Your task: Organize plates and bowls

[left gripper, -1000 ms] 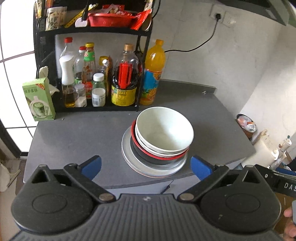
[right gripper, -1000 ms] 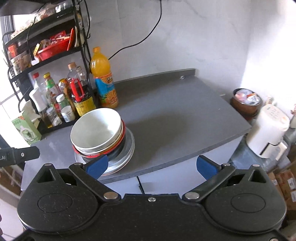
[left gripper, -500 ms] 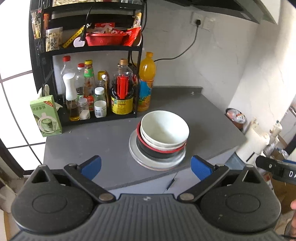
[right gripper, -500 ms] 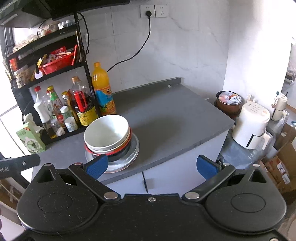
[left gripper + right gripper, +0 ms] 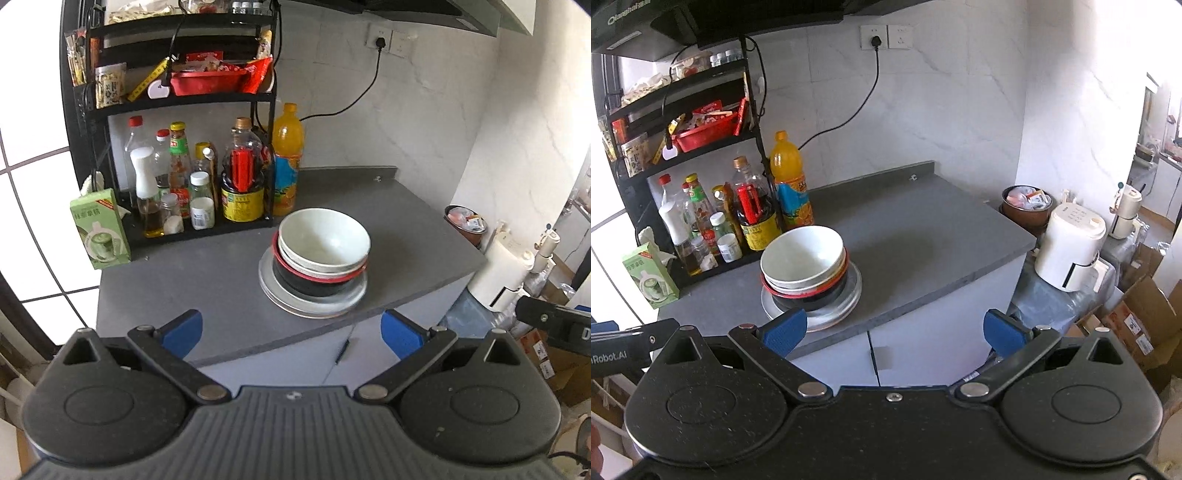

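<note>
Left wrist view: left gripper [image 5: 291, 330] has fingers spread wide, nothing between them, hanging off the bench's front edge and well clear of the dishes. Going left to right on the bench [image 5: 184, 273]: green carton [image 5: 100, 229] at the left edge, black condiment rack [image 5: 177, 155] with bottles along the back-left, orange drink bottle [image 5: 286, 158] just beside the rack, then the stack near the front edge, about mid-bench. Stack is a white bowl [image 5: 324, 238] nested in a red-rimmed black bowl [image 5: 314, 282], both sitting on a grey plate [image 5: 314, 304]; white bowl sits slightly tilted, so probably a loose nest. Right wrist view: right gripper [image 5: 894, 330] also wide and empty, same stack [image 5: 809, 273] ahead of its left finger; right half of the bench bare. Handling guess: rigid, glazed, slippery, breakable, top bowl fairly light, whole stack heavy. Take the white bowl alone, one finger inside and one outside the near rim wall, and lift straight up so the lower bowl doesn't drag. Plate rim lies low to the bench, hard to get under; leave it for last.
</note>
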Available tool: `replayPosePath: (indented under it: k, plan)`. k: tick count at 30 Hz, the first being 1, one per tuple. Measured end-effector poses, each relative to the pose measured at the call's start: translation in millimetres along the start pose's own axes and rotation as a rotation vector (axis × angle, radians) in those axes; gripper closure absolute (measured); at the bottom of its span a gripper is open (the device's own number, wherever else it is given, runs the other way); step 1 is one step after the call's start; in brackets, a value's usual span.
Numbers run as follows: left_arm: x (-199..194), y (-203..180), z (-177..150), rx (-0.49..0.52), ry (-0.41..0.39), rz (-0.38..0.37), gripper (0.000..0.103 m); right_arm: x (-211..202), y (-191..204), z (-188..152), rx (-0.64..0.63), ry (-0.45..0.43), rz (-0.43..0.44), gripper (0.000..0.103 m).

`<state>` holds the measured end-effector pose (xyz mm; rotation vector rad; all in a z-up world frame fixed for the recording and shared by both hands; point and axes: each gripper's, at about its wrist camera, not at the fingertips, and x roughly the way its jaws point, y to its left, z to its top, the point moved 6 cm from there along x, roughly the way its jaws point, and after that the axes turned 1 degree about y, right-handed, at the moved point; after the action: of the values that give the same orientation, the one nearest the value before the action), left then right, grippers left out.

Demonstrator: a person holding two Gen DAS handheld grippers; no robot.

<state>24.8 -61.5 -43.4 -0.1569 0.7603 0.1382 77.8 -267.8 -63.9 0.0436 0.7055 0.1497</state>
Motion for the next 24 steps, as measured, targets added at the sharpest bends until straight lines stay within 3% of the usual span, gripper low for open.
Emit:
replayPosePath:
  k: [24]
  plan:
    - [9.9, -6.9, 1.3, 0.016, 0.004, 0.025, 0.001, 12.8, 6.2, 5.5, -0.049, 0.002, 0.045, 0.0]
